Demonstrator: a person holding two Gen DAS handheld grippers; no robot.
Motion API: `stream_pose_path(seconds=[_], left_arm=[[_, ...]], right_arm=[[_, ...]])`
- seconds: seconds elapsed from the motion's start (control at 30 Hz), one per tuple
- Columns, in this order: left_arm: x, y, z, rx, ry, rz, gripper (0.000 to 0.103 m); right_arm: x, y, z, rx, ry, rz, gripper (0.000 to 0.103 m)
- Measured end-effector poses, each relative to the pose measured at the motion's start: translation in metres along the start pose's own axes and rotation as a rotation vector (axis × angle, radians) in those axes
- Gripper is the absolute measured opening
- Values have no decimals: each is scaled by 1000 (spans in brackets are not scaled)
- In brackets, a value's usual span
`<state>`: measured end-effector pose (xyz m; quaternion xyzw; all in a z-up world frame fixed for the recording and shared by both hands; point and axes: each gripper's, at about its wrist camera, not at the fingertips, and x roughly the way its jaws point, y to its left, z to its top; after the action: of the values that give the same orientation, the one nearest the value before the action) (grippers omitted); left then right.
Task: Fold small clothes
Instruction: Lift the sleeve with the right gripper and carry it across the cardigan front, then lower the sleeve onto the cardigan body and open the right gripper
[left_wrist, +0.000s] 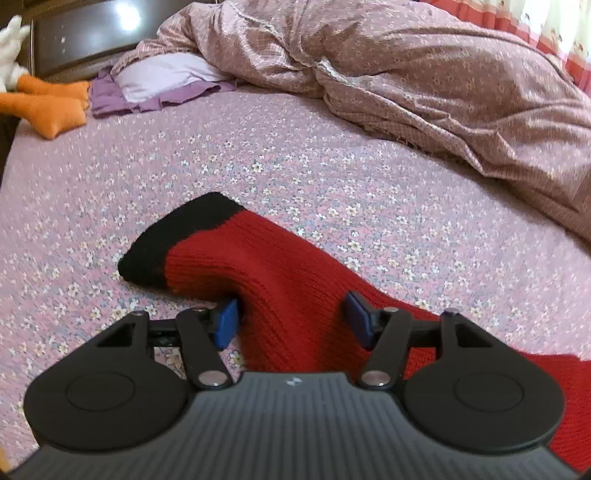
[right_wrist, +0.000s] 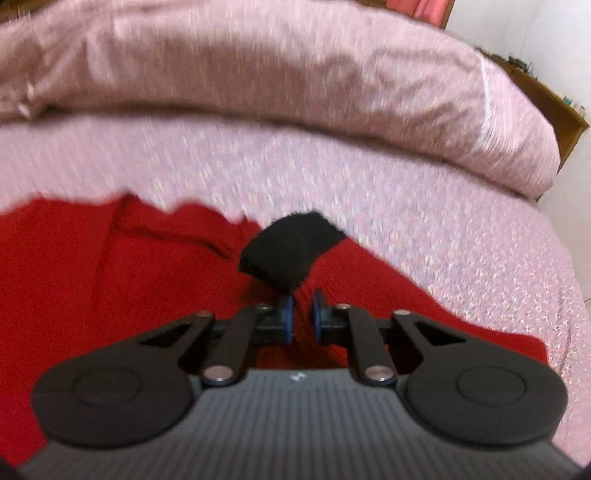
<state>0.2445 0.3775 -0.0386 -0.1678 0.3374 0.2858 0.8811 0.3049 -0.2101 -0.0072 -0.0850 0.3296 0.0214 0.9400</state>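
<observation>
A small red knit sweater lies on the flowered bedsheet. In the left wrist view one red sleeve (left_wrist: 280, 280) with a black cuff (left_wrist: 173, 243) stretches away to the left. My left gripper (left_wrist: 291, 319) is open, its blue pads either side of the sleeve. In the right wrist view, which is blurred, the red sweater body (right_wrist: 122, 280) fills the left and middle. My right gripper (right_wrist: 303, 317) is nearly closed on the other sleeve just below its black cuff (right_wrist: 291, 247), which stands up above the pads.
A rumpled pink quilt (left_wrist: 424, 77) lies along the far side of the bed, also in the right wrist view (right_wrist: 280, 81). A lilac pillow (left_wrist: 162, 77) and an orange-and-white plush toy (left_wrist: 48, 107) sit at the far left. The bed's right edge (right_wrist: 569, 266) drops off.
</observation>
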Motion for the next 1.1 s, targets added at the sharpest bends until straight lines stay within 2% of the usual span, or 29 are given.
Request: stream_pose_path(seconds=[0.07,0.17,0.23,0.4,0.47,0.57,0.67,0.77,0.83,0.97,1.03,1.1], left_arm=[[0,3,-2,-11,-2,-12,67],[-2,3,-7,-7,-18,-14,70],[-3,2,-10,2,-16,-23,78],[-14,5,-12,-4,-38,-53,90],[-17,9,-10,-27,-44,-60,91],[-14,14,-7,-67,-19,-66,92],[-7,18,-6,-91,5,-37,92],[-5,19,-8,-83,-2,-31,92],[-5,18,-8,-63,-4,-32,94],[-3,16,-11,-67,-17,-31,97],[0,14,-10,-85,-18,-23,100],[5,10,-7,-96,-14,1,100]], right_arm=[[-22,3,5,38,-52,100,13],[-51,23,6,17,-102,200,13],[-67,40,1,-11,-130,267,13],[-82,83,-18,-47,-122,407,13],[-82,100,-28,-65,-118,444,13],[-79,127,-39,-110,-122,458,13],[-68,147,-50,-132,-104,498,13],[-65,167,-64,-213,-112,487,13],[-63,172,-73,-237,-115,488,13],[-67,167,-83,-191,-130,548,13],[-65,171,-88,-218,-73,554,16],[-68,173,-93,-234,-44,512,20]])
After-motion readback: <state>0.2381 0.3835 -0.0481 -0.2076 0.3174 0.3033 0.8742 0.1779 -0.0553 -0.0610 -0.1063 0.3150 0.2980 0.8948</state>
